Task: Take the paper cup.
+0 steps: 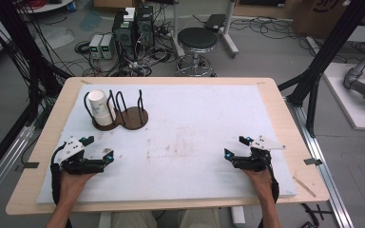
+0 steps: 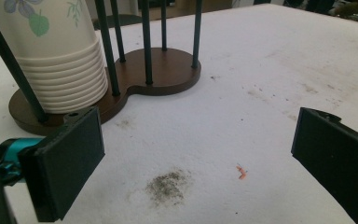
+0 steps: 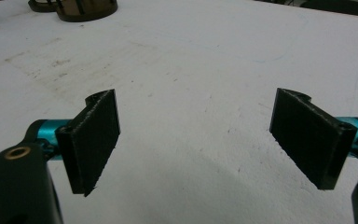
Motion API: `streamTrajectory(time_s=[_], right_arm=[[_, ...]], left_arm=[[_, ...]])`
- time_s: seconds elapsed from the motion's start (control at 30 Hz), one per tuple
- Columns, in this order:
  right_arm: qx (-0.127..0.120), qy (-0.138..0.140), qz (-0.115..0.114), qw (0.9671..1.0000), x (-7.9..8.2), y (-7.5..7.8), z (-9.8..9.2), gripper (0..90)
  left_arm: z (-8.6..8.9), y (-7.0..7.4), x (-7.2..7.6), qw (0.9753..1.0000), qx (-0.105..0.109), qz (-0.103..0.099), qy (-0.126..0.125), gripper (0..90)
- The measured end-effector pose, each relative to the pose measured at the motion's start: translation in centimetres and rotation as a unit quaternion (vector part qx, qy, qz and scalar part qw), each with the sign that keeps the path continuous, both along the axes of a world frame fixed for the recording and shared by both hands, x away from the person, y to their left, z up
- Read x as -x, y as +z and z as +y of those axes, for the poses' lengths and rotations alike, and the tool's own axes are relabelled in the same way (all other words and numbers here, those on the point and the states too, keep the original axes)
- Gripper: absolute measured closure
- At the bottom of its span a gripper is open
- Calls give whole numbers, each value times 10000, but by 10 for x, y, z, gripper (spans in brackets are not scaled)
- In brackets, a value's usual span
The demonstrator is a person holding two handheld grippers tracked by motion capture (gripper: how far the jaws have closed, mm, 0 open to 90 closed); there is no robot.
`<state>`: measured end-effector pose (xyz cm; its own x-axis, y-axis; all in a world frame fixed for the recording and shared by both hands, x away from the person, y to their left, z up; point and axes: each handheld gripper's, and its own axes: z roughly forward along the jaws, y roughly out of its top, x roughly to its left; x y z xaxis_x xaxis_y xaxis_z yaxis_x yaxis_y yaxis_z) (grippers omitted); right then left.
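Note:
A stack of white paper cups [image 1: 100,107] stands in the left ring of a rack [image 1: 134,118] with a brown wooden base and black upright rods, at the mat's far left. In the left gripper view the cup stack [image 2: 60,60] has a flower print, and the rack's right ring [image 2: 165,70] holds nothing. My left gripper [image 1: 99,147] rests near the front left, open, pointing toward the rack; its jaws [image 2: 198,158] are wide apart over bare mat. My right gripper [image 1: 235,147] sits at the front right, open [image 3: 200,135], with nothing between its jaws. The rack base [image 3: 86,9] lies far off.
A white foam mat [image 1: 195,137] covers the wooden table [image 1: 285,123]. A grey smudge [image 2: 168,186] and a small orange scrap [image 2: 241,172] lie ahead of the left gripper. Beyond the table are a black stool [image 1: 197,40], computer boxes [image 1: 133,28] and cables on the floor.

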<state>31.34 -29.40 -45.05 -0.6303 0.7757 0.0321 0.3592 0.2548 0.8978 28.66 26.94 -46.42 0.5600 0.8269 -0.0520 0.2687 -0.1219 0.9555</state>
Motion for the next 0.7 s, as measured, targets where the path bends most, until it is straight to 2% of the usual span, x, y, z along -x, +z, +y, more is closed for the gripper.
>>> streamTrajectory(time_s=[0.37,0.43,0.47,0.57,0.6,0.67,0.7], right_arm=[[1,5,-6,10000,0,0,0,163],[2,10,0,10000,0,0,0,163],[1,11,2,10000,0,0,0,163],[-2,14,6,10000,0,0,0,163],[-9,13,11,10000,0,0,0,163],[-11,17,17,10000,0,0,0,163],[-10,19,17,10000,0,0,0,163]], left_arm=[[0,6,-1,10000,13,24,-12,23],[2,15,-2,10000,53,-42,-44,23],[2,15,-2,10000,53,-42,-44,23],[9,35,-6,9997,200,-95,-114,23],[9,35,-6,9997,200,-95,-114,23],[14,49,-9,9995,201,-180,-165,23],[17,61,-13,9993,221,-222,-197,23]])
